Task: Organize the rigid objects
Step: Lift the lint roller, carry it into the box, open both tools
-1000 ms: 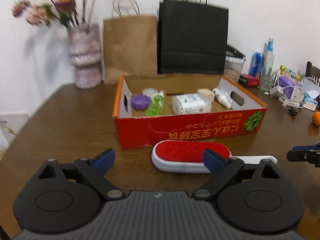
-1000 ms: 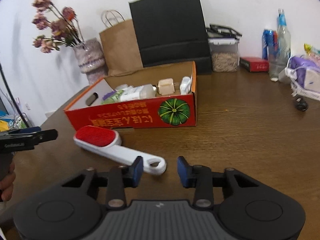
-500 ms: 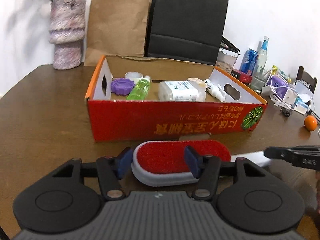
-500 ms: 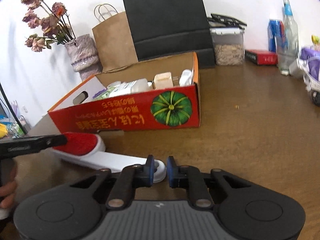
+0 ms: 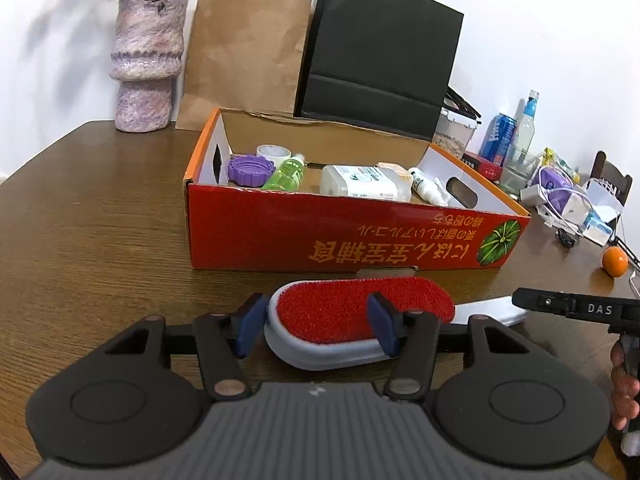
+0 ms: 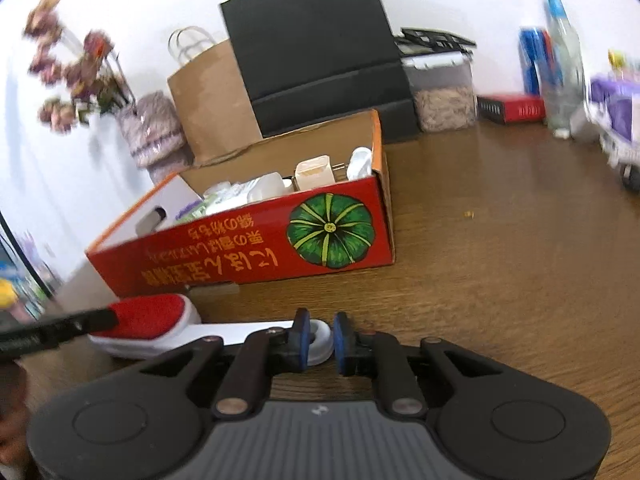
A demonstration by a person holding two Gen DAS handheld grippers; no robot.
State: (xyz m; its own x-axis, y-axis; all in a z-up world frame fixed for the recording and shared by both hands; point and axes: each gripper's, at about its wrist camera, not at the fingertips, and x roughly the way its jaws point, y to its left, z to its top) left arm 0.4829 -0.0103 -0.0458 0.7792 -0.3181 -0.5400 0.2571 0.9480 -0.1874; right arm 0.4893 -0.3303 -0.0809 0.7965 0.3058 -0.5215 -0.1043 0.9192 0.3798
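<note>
Low in the left wrist view, the left gripper (image 5: 317, 327) pinches the red head of the lint brush (image 5: 352, 322) lying on the tabletop (image 5: 92, 220) before the red cardboard box (image 5: 340, 236). In the right wrist view, the right gripper (image 6: 321, 339) clamps the brush's white handle end at lower centre.

A plain white wall (image 5: 540, 20) backs a dark brown wooden table (image 5: 100, 220), and a dark wooden chair (image 5: 614, 178) stands at its far right edge.
</note>
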